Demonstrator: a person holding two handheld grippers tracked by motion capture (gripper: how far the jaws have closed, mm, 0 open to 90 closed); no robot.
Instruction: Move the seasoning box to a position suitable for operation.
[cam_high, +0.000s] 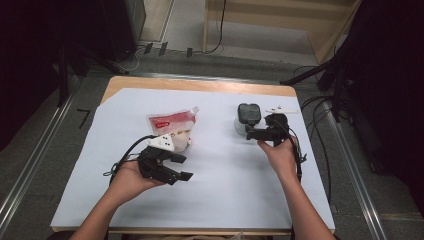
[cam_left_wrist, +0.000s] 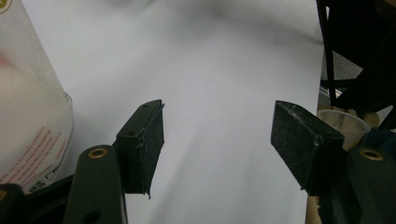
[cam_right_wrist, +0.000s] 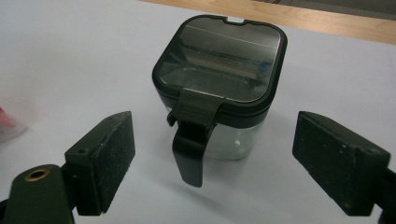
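Observation:
A small clear jar (cam_high: 248, 116) with a black clip lid stands at the back right of the white sheet. In the right gripper view the jar (cam_right_wrist: 219, 93) is just ahead of my right gripper (cam_right_wrist: 212, 154), whose jaws stand wide open and short of its walls, the lid's black latch hanging toward me. In the high view the right gripper (cam_high: 251, 132) sits close in front of the jar. A red and white pouch (cam_high: 172, 127) lies left of centre. My left gripper (cam_high: 181, 167) rests open just in front of it, with bare sheet between its pads (cam_left_wrist: 140, 149) and the pouch (cam_left_wrist: 28, 116) beside it.
A white sheet (cam_high: 220, 170) covers most of the wooden table (cam_high: 200, 84). A small white object (cam_high: 281, 109) lies to the right of the jar near the back edge. Cables trail off the table's right side (cam_high: 320, 130).

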